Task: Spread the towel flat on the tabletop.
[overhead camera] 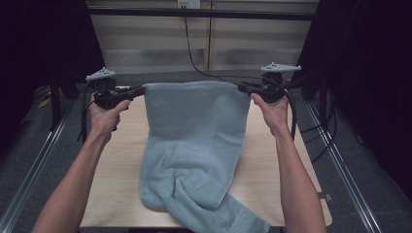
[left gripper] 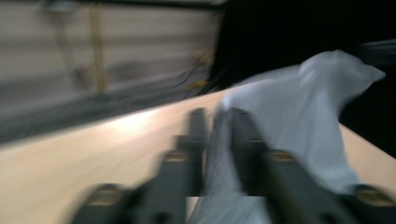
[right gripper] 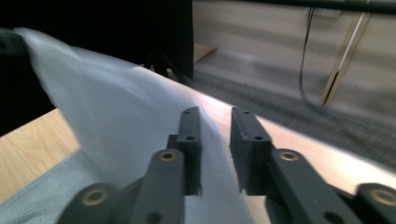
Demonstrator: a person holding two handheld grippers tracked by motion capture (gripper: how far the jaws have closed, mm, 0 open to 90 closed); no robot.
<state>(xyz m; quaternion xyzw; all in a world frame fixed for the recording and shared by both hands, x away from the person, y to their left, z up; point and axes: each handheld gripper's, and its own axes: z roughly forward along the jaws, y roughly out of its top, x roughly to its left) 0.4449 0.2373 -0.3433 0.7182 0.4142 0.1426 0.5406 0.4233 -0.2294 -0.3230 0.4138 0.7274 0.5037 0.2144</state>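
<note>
A pale blue towel (overhead camera: 197, 145) hangs stretched between the two grippers, its top edge held level above the light wooden surface (overhead camera: 121, 170) and its lower part bunched in folds on the surface, one corner trailing over the near edge. The left gripper (overhead camera: 138, 90) has its jaws clamped on the towel's top left corner; in the left gripper view (which is badly blurred) a fold of cloth runs down between the two jaws (left gripper: 217, 140) and the rest of the towel (left gripper: 303, 121) billows up beyond and to their right. The right gripper (overhead camera: 241, 88) meets the opposite top corner, and in the right gripper view cloth lies in the gap between its jaws (right gripper: 214, 140), which appear closed on it, while the towel (right gripper: 107, 126) spreads away to their left. Beyond the jaws lie dark grey carpeted floor (right gripper: 299, 112), a pale wall panel (overhead camera: 155, 34) and a black cable (overhead camera: 192, 53) hanging down it. Metal rails (overhead camera: 39, 160) flank the surface on both sides.
</note>
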